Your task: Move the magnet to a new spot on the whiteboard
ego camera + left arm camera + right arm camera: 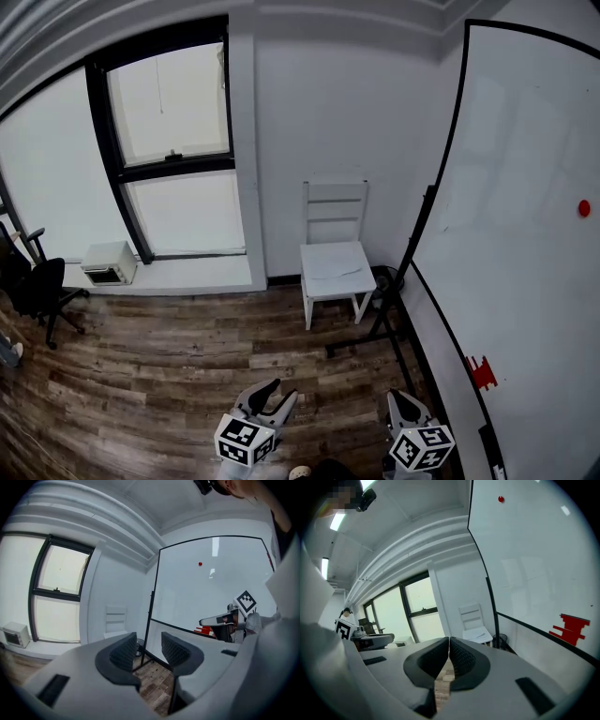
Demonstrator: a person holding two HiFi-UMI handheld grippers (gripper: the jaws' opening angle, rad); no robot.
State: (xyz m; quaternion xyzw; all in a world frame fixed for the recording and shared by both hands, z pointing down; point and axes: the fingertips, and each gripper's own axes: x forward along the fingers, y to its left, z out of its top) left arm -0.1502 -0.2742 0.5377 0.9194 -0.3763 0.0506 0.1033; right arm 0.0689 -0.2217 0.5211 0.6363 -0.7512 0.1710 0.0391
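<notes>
White chair [335,251] by tall windows [173,150] (wood-plank floor [178,366]).

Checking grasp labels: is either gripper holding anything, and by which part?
Nothing is held: left gripper open, right gripper shut empty; magnet sits on the whiteboard.

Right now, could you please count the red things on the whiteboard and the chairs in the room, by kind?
Red round magnet: 1
Red blocky item: 1
White chair: 1
Black office chair: 1
Total: 4

All three views — head's steeply downward — share whiteboard [525,187].
</notes>
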